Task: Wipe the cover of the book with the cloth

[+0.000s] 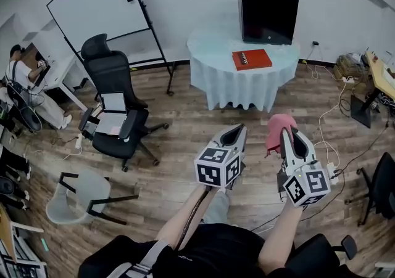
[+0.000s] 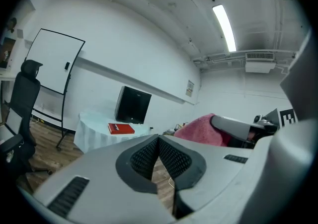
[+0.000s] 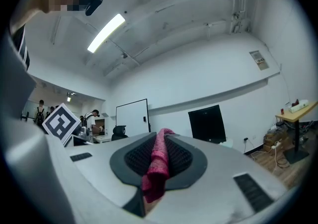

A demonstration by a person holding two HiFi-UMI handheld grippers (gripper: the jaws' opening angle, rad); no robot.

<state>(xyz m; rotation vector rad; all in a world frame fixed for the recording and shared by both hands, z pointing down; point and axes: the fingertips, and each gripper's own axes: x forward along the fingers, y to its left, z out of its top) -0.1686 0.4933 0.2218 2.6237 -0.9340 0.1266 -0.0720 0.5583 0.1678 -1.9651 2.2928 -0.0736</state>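
Observation:
A red book [image 1: 251,59] lies flat on the round table with a pale cloth cover [image 1: 216,73] at the far side of the room; the left gripper view shows the same book [image 2: 120,128] small and far off. My right gripper [image 1: 287,131] is shut on a pink cloth [image 1: 278,129], which hangs from its jaws, and in the right gripper view the cloth [image 3: 158,166] is pinched between the pads. My left gripper [image 1: 237,131] is held beside it, shut with nothing in it. Both are well short of the table.
A black box [image 1: 267,10] stands on the table behind the book. A black office chair [image 1: 117,104] and a grey chair [image 1: 83,193] stand at the left. A whiteboard [image 1: 102,5] leans at the back. Cables [image 1: 336,116] trail across the wooden floor at the right. A person [image 1: 24,82] sits far left.

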